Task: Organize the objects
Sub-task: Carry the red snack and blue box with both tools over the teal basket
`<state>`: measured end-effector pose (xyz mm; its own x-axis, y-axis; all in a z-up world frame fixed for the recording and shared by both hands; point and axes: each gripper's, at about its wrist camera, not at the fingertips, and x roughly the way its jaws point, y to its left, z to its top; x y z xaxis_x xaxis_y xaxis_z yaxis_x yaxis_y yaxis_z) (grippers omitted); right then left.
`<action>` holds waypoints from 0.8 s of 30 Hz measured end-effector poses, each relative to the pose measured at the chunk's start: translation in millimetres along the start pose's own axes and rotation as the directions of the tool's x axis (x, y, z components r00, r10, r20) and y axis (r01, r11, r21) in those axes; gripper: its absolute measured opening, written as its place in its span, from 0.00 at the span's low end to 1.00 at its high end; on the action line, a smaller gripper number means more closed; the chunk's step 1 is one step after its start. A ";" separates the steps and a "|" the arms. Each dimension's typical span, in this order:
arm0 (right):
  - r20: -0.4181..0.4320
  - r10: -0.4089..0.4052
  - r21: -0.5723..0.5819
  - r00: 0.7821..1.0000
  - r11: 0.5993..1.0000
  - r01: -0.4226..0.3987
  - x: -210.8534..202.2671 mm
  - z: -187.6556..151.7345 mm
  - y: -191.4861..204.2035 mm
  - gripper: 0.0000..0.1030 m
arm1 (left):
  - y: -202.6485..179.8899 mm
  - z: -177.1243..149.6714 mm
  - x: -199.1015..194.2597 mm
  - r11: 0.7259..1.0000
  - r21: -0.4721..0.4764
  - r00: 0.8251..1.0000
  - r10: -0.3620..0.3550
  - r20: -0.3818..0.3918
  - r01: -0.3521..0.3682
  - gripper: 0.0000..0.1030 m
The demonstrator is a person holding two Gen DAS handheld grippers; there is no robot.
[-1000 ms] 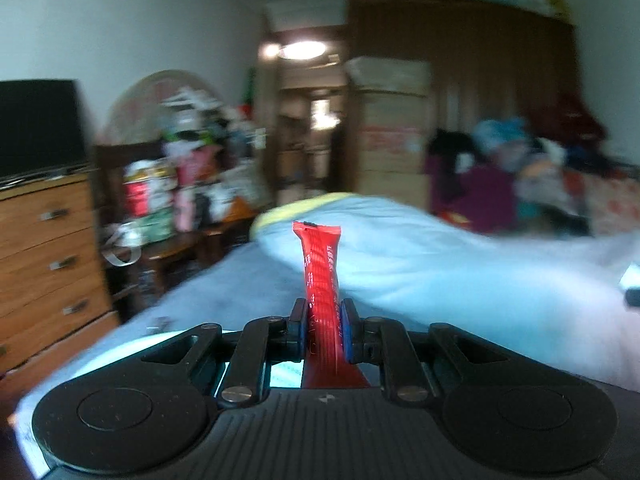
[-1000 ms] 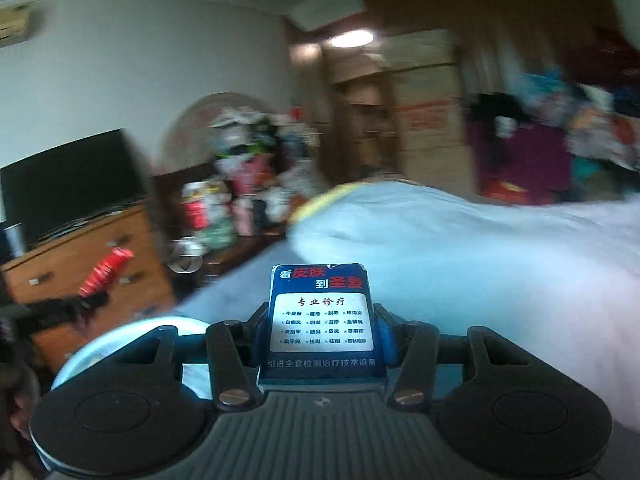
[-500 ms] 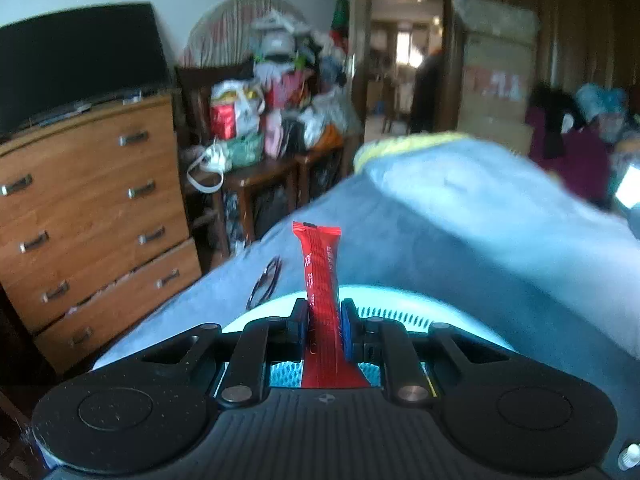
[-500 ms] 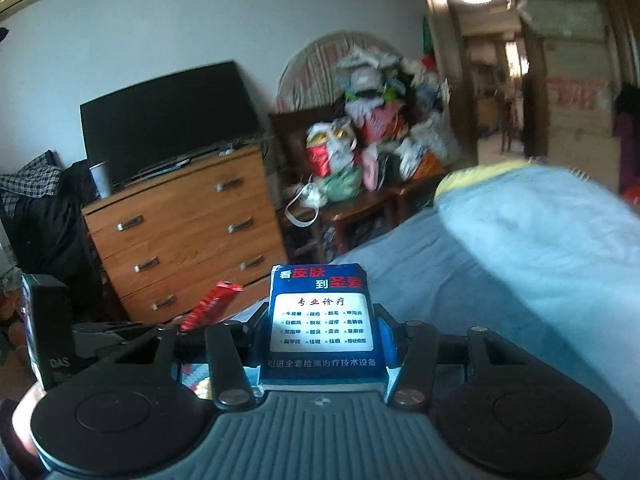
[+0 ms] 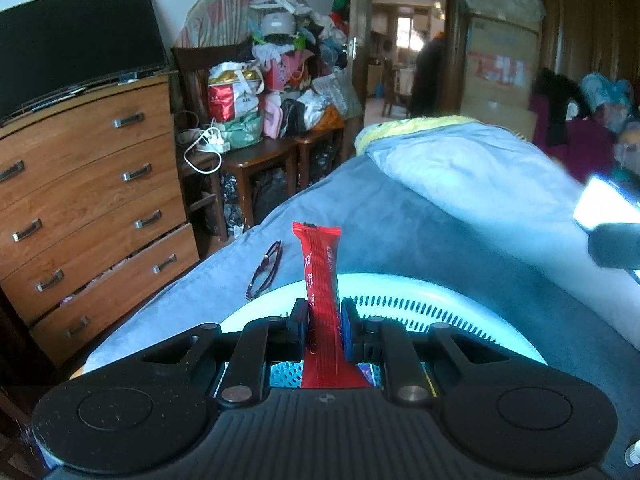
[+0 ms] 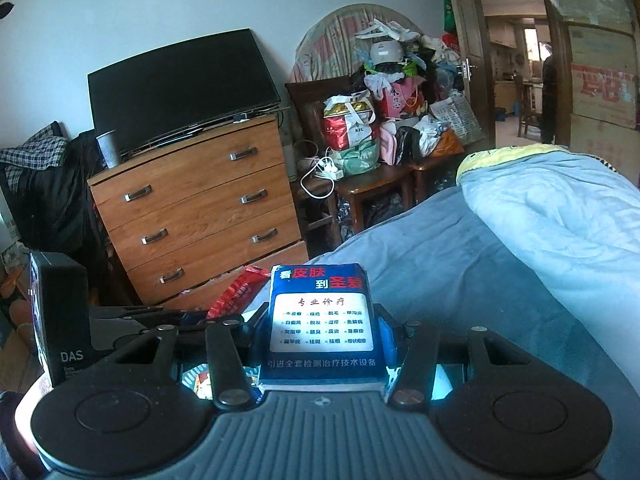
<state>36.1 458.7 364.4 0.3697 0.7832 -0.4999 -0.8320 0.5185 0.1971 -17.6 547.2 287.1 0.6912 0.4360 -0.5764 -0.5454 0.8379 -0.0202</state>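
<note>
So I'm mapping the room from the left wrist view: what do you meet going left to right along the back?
Black TV on the wooden dresser → chairs piled with bags → open doorway → stacked cardboard boxes → heap of clothes.

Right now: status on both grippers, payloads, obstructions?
Left gripper shut on red snack packet, above pale perforated basket. Right gripper shut on blue tissue pack. Dark-framed glasses on blue bedcover beside basket.
</note>
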 end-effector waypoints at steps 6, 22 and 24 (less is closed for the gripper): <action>-0.003 0.008 -0.002 1.000 1.000 -0.008 2.6 2.4 2.5 0.52 | -2.0 -0.8 1.5 1.000 0.004 1.000 0.005 -0.005 -0.005 0.18; -0.028 0.025 -0.002 0.999 1.000 -0.025 19.9 0.0 8.6 0.52 | 8.6 -0.9 7.7 1.000 -0.003 1.000 0.021 -0.018 -0.021 0.18; -0.030 0.024 -0.001 0.999 1.000 -0.024 21.1 -0.5 8.2 0.52 | 8.2 -0.7 8.0 1.000 -0.005 1.000 0.019 -0.019 -0.019 0.18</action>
<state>36.9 479.3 355.0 0.3366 0.7848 -0.5204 -0.8412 0.4990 0.2085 -16.9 557.3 281.7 0.6718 0.4453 -0.5919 -0.5608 0.8278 -0.0138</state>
